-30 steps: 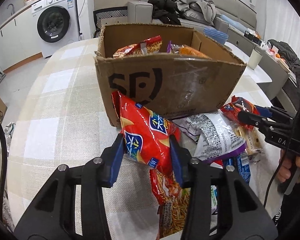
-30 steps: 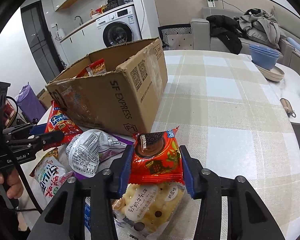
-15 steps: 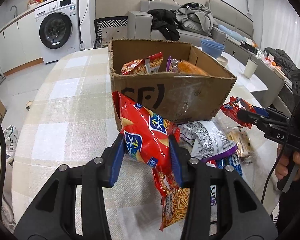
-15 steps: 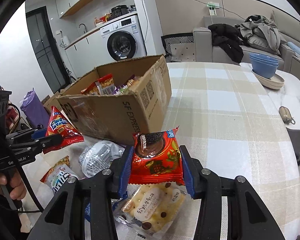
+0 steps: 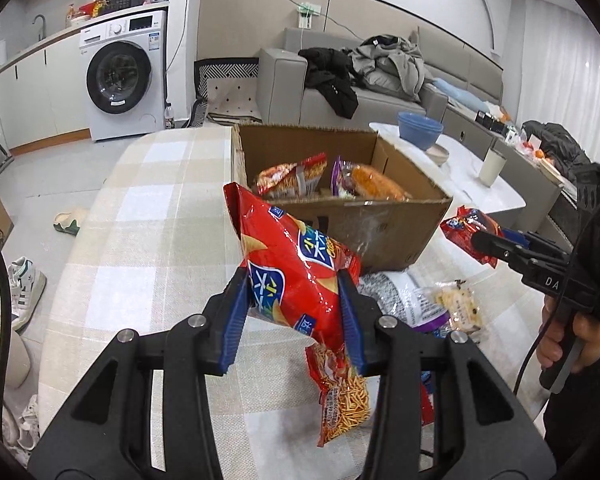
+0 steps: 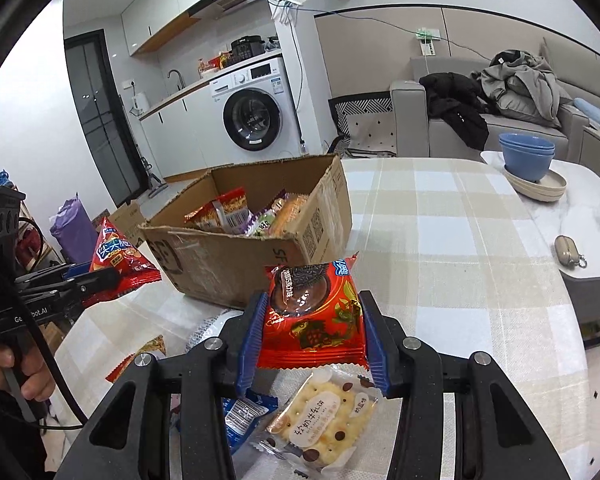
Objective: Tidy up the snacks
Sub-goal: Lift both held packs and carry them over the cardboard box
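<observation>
Two snack packs already lie in the cardboard box (image 5: 384, 232). The left claw (image 5: 296, 300) is clamped on a red chip bag (image 5: 292, 272) raised before the box; the right claw (image 6: 312, 328) grips a chocolate biscuit pack (image 6: 312, 316). Several packets, including a cracker pack (image 6: 324, 420), remain on the counter (image 6: 460, 248). The box's near wall stands in the way.

left tongs (image 5: 296, 312) | chip bag (image 5: 292, 276) raised | right tongs (image 6: 312, 336) | cookie pack (image 6: 312, 312) raised

Black plastic left tongs (image 5: 296, 316) and right tongs (image 6: 312, 338) fill each frame's bottom, with ribbed blue pads, silver screws, white lettering and a trailing black cable (image 5: 528, 360).
</observation>
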Motion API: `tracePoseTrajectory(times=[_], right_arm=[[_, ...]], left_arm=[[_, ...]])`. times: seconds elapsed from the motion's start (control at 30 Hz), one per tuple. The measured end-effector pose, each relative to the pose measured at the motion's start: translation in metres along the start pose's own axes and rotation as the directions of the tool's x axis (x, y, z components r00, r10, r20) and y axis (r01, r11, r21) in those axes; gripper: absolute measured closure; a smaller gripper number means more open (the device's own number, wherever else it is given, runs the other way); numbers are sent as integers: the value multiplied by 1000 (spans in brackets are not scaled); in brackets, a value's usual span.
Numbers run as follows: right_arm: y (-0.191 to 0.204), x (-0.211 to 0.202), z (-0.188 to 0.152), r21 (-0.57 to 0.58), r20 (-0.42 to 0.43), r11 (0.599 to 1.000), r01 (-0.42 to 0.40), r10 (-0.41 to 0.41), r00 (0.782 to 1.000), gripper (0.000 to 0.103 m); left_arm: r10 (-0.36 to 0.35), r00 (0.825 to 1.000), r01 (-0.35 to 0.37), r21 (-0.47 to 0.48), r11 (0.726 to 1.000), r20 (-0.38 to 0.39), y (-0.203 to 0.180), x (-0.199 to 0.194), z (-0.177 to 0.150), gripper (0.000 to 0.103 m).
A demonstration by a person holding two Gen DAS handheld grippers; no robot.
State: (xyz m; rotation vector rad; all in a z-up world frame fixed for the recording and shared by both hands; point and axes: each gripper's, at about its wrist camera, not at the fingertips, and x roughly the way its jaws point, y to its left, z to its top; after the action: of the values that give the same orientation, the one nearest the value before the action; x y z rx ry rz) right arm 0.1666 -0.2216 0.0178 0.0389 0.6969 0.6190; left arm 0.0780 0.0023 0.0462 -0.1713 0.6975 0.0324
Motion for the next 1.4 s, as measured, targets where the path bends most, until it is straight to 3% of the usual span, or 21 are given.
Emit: tracePoseTrajectory(times=[0.67, 1.4], right_arm=[[6, -17, 15, 25, 111, 1000, -18, 15, 994, 57], [46, 7, 51, -80, 99, 996, -44, 52, 994, 57]], left_arm=[[-7, 997, 8, -10, 1000, 80, 17, -48, 30, 64], [-13, 995, 13, 4, 1000, 97, 17, -19, 84, 64]])
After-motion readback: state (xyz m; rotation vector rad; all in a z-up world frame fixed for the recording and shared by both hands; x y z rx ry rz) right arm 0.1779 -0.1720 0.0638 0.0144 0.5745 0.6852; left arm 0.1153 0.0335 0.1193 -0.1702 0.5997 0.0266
